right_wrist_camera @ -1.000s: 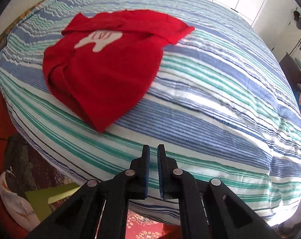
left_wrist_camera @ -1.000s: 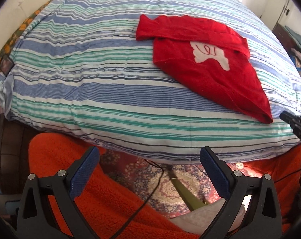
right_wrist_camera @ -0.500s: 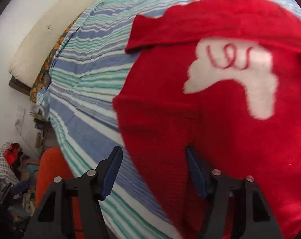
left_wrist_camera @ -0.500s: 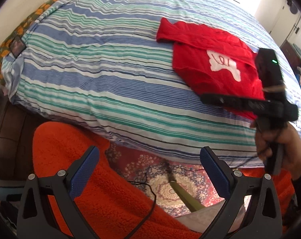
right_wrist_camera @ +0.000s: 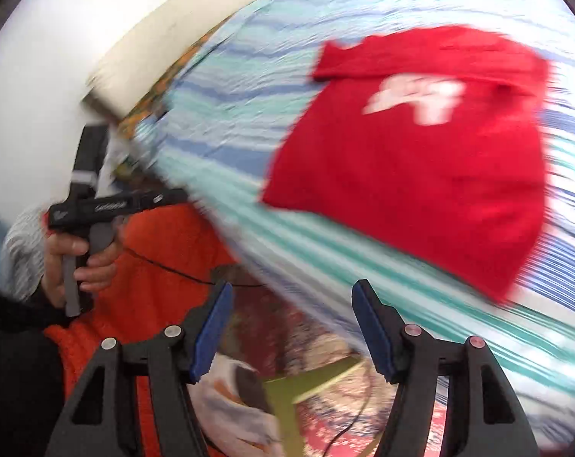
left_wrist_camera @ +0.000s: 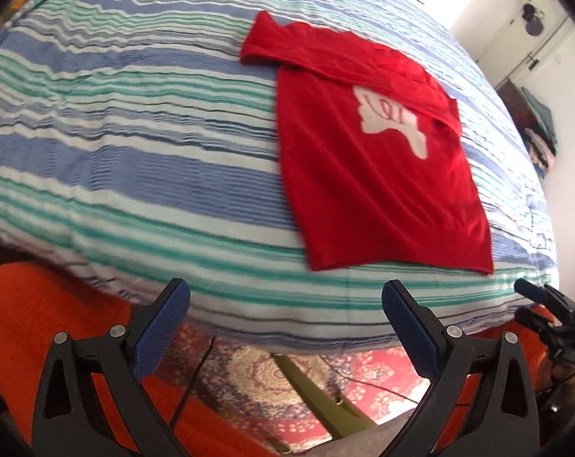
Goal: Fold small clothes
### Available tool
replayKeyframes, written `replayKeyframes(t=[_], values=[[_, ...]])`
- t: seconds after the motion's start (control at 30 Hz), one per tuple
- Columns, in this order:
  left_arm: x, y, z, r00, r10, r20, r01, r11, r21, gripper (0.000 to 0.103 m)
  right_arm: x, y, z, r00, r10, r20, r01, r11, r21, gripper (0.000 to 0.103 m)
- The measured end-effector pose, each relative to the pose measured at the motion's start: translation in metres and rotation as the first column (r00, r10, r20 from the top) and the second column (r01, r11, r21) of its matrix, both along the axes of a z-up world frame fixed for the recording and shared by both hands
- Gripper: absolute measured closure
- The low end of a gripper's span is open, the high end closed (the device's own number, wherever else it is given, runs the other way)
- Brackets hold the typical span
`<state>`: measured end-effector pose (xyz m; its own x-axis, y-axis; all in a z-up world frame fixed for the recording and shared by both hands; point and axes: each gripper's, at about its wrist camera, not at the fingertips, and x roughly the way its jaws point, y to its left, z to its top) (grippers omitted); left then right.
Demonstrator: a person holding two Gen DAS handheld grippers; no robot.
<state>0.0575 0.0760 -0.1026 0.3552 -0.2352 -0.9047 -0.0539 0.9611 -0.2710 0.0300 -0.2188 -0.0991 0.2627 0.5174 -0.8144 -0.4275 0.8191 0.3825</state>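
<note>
A red garment [left_wrist_camera: 363, 190] with a white print [left_wrist_camera: 390, 118] lies flat on the striped bed cover [left_wrist_camera: 135, 133], one sleeve folded across its top. My left gripper [left_wrist_camera: 286, 297] hangs open over the bed's near edge, short of the garment's hem, with nothing between its fingers. In the blurred right wrist view the red garment [right_wrist_camera: 420, 160] lies up and to the right. My right gripper [right_wrist_camera: 292, 297] is open and empty, off the edge of the bed cover [right_wrist_camera: 325, 259]. The right gripper [left_wrist_camera: 546, 312] also shows at the right edge of the left wrist view.
Below the bed edge are orange fleece [left_wrist_camera: 40, 323], a patterned rug [left_wrist_camera: 249, 373], a thin black cable [left_wrist_camera: 196, 377] and a yellow-green leg [left_wrist_camera: 317, 396]. A hand [right_wrist_camera: 74, 262] holds the left gripper's handle [right_wrist_camera: 108, 205]. Stacked clothes [left_wrist_camera: 542, 141] sit at the far right.
The right gripper went from shut to open, swung out over the red garment, then drew back past the bed's edge. The left gripper sank closer to the bed, toward the garment.
</note>
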Motion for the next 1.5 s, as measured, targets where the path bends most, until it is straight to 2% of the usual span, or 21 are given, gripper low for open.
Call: replayKeyframes(t=[0.07, 0.13, 0.17, 0.2, 0.27, 0.33, 0.37, 0.4, 0.43, 0.47, 0.5, 0.53, 0.57, 0.6, 0.67, 0.77, 0.9, 1.07, 1.17, 1.27, 1.5], values=[[0.021, -0.01, -0.012, 1.0, -0.03, -0.01, 0.029, 0.999, -0.036, 0.002, -0.004, -0.013, 0.001, 0.997, -0.065, 0.046, 0.072, 0.985, -0.156, 0.038], [0.041, -0.019, -0.033, 0.996, -0.035, -0.077, 0.032, 0.999, -0.04, 0.003, -0.004, -0.021, -0.003, 0.993, -0.106, 0.054, 0.116, 0.967, -0.228, 0.038], [0.047, -0.022, -0.044, 0.994, -0.036, -0.107, 0.032, 0.998, -0.045, 0.008, -0.001, -0.026, -0.005, 0.989, -0.141, 0.049, 0.148, 0.967, -0.209, 0.038], [0.051, -0.025, -0.055, 0.989, -0.039, -0.139, 0.031, 0.998, -0.058, 0.022, 0.002, -0.03, -0.008, 0.982, -0.185, 0.036, 0.188, 0.969, -0.159, 0.038], [0.053, -0.028, -0.072, 0.978, -0.05, -0.202, 0.032, 0.995, -0.095, 0.037, 0.014, -0.046, -0.019, 0.963, -0.27, -0.023, 0.27, 0.963, -0.017, 0.038], [0.051, -0.029, -0.075, 0.982, -0.043, -0.182, 0.024, 0.994, -0.105, 0.038, 0.031, -0.065, -0.039, 0.931, -0.346, -0.118, 0.355, 0.933, 0.062, 0.038], [0.05, -0.029, -0.074, 0.984, -0.039, -0.173, 0.02, 0.994, -0.11, 0.045, 0.039, -0.072, -0.05, 0.913, -0.375, -0.158, 0.39, 0.918, 0.075, 0.038], [0.049, -0.028, -0.072, 0.985, -0.043, -0.169, 0.021, 0.991, -0.133, 0.064, 0.045, -0.08, -0.057, 0.9, -0.392, -0.194, 0.413, 0.907, 0.082, 0.038], [0.05, -0.026, -0.072, 0.983, -0.052, -0.174, 0.022, 0.985, -0.17, 0.076, 0.048, -0.08, -0.065, 0.895, -0.388, -0.22, 0.418, 0.902, 0.106, 0.039], [0.05, -0.025, -0.072, 0.983, -0.055, -0.178, 0.018, 0.979, -0.203, 0.096, 0.05, -0.076, -0.071, 0.897, -0.375, -0.234, 0.413, 0.899, 0.146, 0.04], [0.048, -0.023, -0.07, 0.985, -0.049, -0.167, 0.014, 0.978, -0.207, 0.099, 0.056, -0.073, -0.074, 0.903, -0.354, -0.243, 0.401, 0.897, 0.186, 0.043], [0.046, -0.023, -0.067, 0.988, -0.045, -0.148, 0.017, 0.983, -0.182, 0.1, 0.059, -0.067, -0.075, 0.909, -0.334, -0.248, 0.388, 0.897, 0.212, 0.048], [0.043, -0.023, -0.062, 0.99, -0.043, -0.131, 0.024, 0.99, -0.141, 0.1, 0.059, -0.062, -0.077, 0.914, -0.326, -0.243, 0.379, 0.9, 0.214, 0.065], [0.039, -0.02, -0.057, 0.993, -0.04, -0.114, 0.028, 0.994, -0.107, 0.101, 0.06, -0.061, -0.075, 0.911, -0.346, -0.227, 0.387, 0.905, 0.177, 0.098], [0.029, -0.01, -0.048, 0.996, -0.021, -0.089, 0.015, 0.998, -0.067, 0.101, 0.058, -0.065, -0.069, 0.89, -0.405, -0.208, 0.434, 0.893, 0.12, 0.098], [0.028, -0.005, -0.058, 0.993, -0.016, -0.12, 0.014, 1.0, -0.015, 0.101, 0.047, -0.09, -0.057, 0.874, -0.45, -0.182, 0.469, 0.88, 0.078, 0.098], [0.036, -0.022, -0.066, 0.992, -0.051, -0.12, 0.061, 0.995, 0.079, 0.101, 0.046, -0.091, -0.082, 0.876, -0.436, -0.206, 0.444, 0.896, -0.009, 0.099], [0.029, -0.01, -0.037, 0.998, 0.003, -0.066, 0.003, 0.997, 0.079, 0.101, 0.046, -0.091, -0.066, 0.876, -0.455, -0.161, 0.454, 0.89, -0.041, 0.099], [0.028, -0.008, -0.054, 0.994, 0.023, -0.104, -0.01, 0.993, 0.119, 0.101, 0.04, -0.1, -0.064, 0.854, -0.488, -0.182, 0.489, 0.871, -0.044, 0.099], [0.033, -0.014, -0.077, 0.991, 0.015, -0.13, 0.004, 0.989, 0.15, 0.101, 0.042, -0.1, -0.081, 0.84, -0.503, -0.204, 0.497, 0.864, -0.083, 0.099], [0.034, -0.028, -0.083, 0.995, -0.028, -0.095, 0.049, 0.971, 0.234, 0.097, 0.045, -0.083, -0.083, 0.88, -0.461, -0.114, 0.437, 0.88, -0.184, 0.099]])
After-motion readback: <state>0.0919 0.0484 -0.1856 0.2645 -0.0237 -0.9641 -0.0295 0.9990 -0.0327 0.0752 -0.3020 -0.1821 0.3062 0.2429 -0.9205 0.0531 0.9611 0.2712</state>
